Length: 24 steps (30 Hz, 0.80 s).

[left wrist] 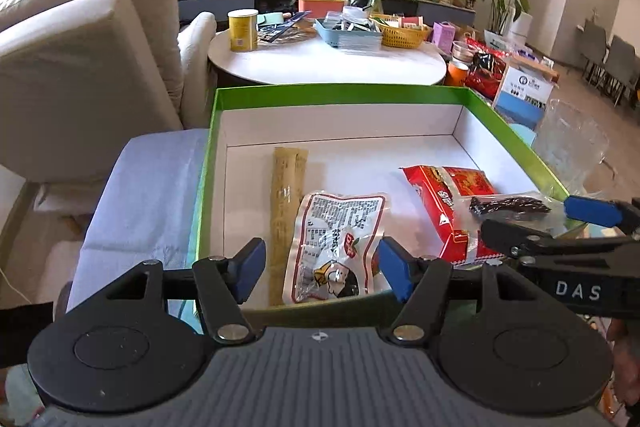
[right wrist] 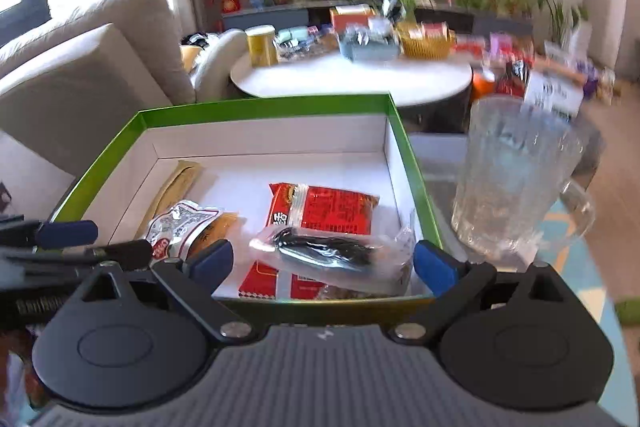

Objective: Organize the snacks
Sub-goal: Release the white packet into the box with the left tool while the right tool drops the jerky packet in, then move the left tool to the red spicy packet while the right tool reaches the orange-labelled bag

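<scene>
I see one green-rimmed cardboard box, white inside | four crinkly snack packets, one clear ribbed glass mug | left hand-held gripper open, empty | right hand-held gripper open, empty

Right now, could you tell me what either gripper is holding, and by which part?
Nothing: the left gripper and right gripper are both open above the snacks.
</scene>
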Each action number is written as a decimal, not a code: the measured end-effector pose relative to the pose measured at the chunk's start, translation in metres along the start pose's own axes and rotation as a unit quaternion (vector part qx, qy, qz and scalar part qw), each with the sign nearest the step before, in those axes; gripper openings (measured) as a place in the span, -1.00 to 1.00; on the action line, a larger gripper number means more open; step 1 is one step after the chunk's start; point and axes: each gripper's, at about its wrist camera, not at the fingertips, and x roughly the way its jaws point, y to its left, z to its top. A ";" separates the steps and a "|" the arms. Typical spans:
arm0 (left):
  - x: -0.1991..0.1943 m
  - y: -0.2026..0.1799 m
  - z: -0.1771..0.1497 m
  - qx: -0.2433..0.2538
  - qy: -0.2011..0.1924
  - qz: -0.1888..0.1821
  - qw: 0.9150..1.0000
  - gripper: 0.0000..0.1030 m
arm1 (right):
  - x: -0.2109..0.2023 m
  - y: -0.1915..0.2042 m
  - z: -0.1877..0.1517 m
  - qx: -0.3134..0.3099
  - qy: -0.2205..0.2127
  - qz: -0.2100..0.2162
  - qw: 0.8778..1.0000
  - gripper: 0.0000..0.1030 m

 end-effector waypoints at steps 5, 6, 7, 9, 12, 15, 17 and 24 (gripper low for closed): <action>-0.018 0.002 -0.005 -0.001 -0.017 0.005 1.000 0.17 | -0.021 0.002 -0.007 -0.007 -0.022 -0.007 1.000 0.63; -0.023 0.002 -0.007 -0.003 -0.020 0.005 1.000 0.17 | -0.024 0.002 -0.008 -0.007 -0.022 -0.006 1.000 0.63; -0.027 0.003 -0.008 -0.003 -0.021 0.003 1.000 0.21 | -0.027 0.002 -0.008 -0.008 -0.016 -0.004 1.000 0.63; -0.036 0.001 -0.013 0.013 -0.024 0.004 1.000 0.22 | -0.030 0.000 -0.011 -0.002 0.000 0.003 1.000 0.63; -0.051 0.002 -0.024 0.028 -0.024 -0.003 0.999 0.22 | -0.044 -0.004 -0.018 0.013 0.003 0.004 1.000 0.63; -0.065 0.007 -0.035 0.025 -0.022 -0.014 0.999 0.21 | -0.062 -0.010 -0.030 0.020 -0.002 0.004 1.000 0.63; -0.075 0.011 -0.042 0.023 -0.023 -0.006 0.999 0.21 | -0.069 -0.015 -0.037 0.019 0.001 -0.006 1.000 0.63; -0.090 0.032 -0.071 -0.007 0.001 0.005 1.000 0.21 | -0.081 -0.035 -0.059 0.065 0.025 -0.021 0.997 0.63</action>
